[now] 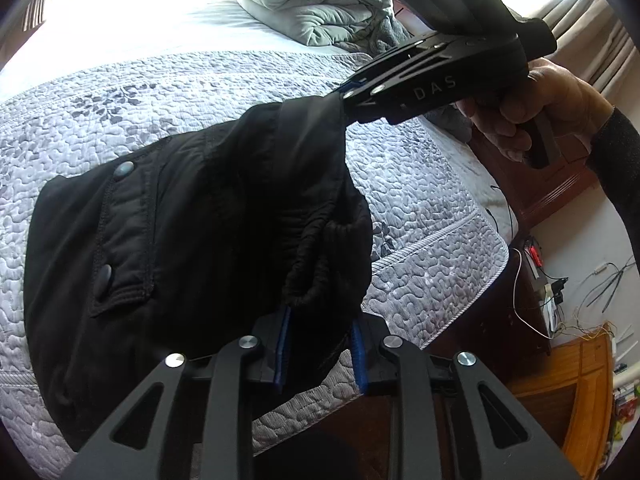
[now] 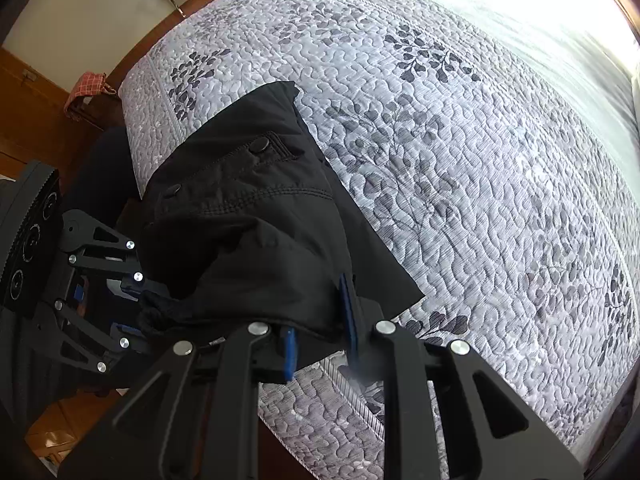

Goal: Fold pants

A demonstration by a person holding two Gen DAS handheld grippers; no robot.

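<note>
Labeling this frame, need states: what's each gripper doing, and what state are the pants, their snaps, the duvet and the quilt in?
left gripper: shut on the pants' gathered waistband
right gripper: shut on the pants' edge
black pants: bunched, lifted at the grippers, the rest draped on the bed
pocket flap snaps: closed
quilted bedspread: spread flat
white duvet: heaped at the bed's far end

Left wrist fisheye: sits behind left gripper [image 1: 320, 352], looks forward along fingers, down and across quilted bed [image 1: 420, 184] toward pillows [image 1: 316, 8]; very near black pants [image 1: 192, 216]. Right gripper [image 1: 348, 98] enters from upper right.

Right wrist fisheye: sits behind right gripper [image 2: 320, 332], looks along fingers, down over bed [image 2: 460, 160] from corner; pants [image 2: 248, 216] very near lens. Left gripper [image 2: 132, 300] visible at left edge.

Shared: pants, quilt, each other's gripper.
</note>
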